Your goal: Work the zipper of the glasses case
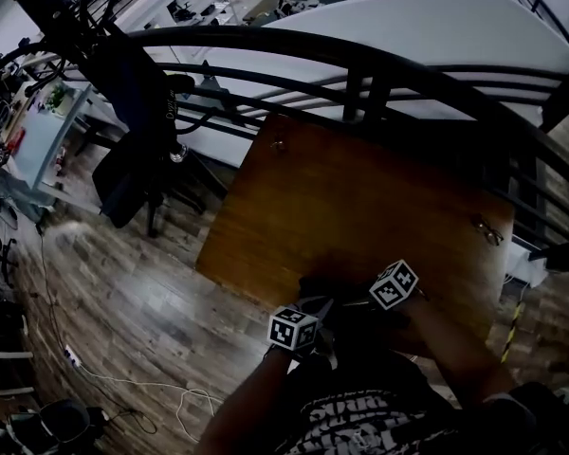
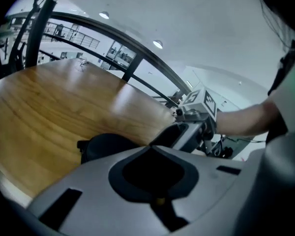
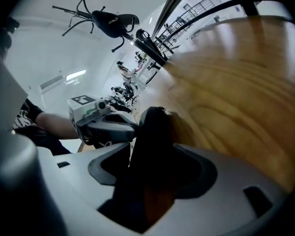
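Observation:
A dark glasses case (image 1: 324,285) lies near the front edge of the wooden table (image 1: 360,197), between my two grippers. In the right gripper view the case (image 3: 155,141) stands on edge inside my right gripper (image 3: 152,181), whose jaws are spread wide, with a gap showing on its left side. My left gripper (image 2: 148,149) is shut, its tips against the case (image 2: 105,146). Whether it pinches the zipper pull is hidden. Each gripper sees the other close by: the right gripper (image 2: 191,127) from the left, the left gripper (image 3: 105,124) from the right.
A pair of glasses (image 1: 486,227) lies at the table's right edge, and a small object (image 1: 278,145) sits at its far left corner. A dark curved railing (image 1: 360,64) runs behind the table. A stand with a dark jacket (image 1: 133,112) is on the floor to the left.

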`<state>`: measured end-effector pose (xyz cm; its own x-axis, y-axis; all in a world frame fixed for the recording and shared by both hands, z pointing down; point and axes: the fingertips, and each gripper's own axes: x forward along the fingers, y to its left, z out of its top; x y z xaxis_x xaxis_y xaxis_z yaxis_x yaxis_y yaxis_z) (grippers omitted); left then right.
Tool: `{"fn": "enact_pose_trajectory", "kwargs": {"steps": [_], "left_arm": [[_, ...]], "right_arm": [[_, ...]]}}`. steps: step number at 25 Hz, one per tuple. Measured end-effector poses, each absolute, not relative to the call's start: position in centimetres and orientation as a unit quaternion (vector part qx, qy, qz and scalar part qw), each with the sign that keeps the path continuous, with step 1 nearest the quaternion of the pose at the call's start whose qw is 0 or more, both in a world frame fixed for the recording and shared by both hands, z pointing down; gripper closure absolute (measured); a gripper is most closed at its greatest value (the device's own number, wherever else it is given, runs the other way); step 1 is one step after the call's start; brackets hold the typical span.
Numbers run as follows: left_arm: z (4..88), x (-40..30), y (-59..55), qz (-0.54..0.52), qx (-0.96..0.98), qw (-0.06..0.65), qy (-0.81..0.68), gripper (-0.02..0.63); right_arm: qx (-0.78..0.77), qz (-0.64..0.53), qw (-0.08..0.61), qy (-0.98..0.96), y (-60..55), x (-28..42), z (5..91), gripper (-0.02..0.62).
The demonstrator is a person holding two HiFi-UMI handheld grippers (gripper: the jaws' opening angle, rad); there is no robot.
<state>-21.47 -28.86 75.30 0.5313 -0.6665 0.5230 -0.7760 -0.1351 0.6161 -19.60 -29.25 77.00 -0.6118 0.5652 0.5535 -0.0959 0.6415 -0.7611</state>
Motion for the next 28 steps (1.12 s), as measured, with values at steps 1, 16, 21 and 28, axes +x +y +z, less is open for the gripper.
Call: {"fn": "enact_pose_trajectory", "kwargs": {"steps": [1,16,21,28], "left_arm": [[75.2,-21.5,-28.9,0.042,0.746,0.462,-0.478,0.598],[74.7,-23.0,-23.8,-0.027,0.720,0.524,-0.455,0.598],[72.1,-24.5,-23.2,0.019,0.773,0.458,-0.439,0.540],[59.4,-22.2,-25.2,-0.127,0.868,0.356,-0.323,0.290]], "right_arm": [[-0.158,0.404,0.417,-0.798,-28.6,-19.5,76.8,0.336],[-0.080,0.312,0.471,-0.821,-24.1,-19.5,78.4,0.328],[-0.073,0.312,0.385,-0.866,-26.1,-19.4,74.1,0.333],[-0.106,0.265,0.237,-0.928,-25.5,-18.3,61.3,0.333]]}}
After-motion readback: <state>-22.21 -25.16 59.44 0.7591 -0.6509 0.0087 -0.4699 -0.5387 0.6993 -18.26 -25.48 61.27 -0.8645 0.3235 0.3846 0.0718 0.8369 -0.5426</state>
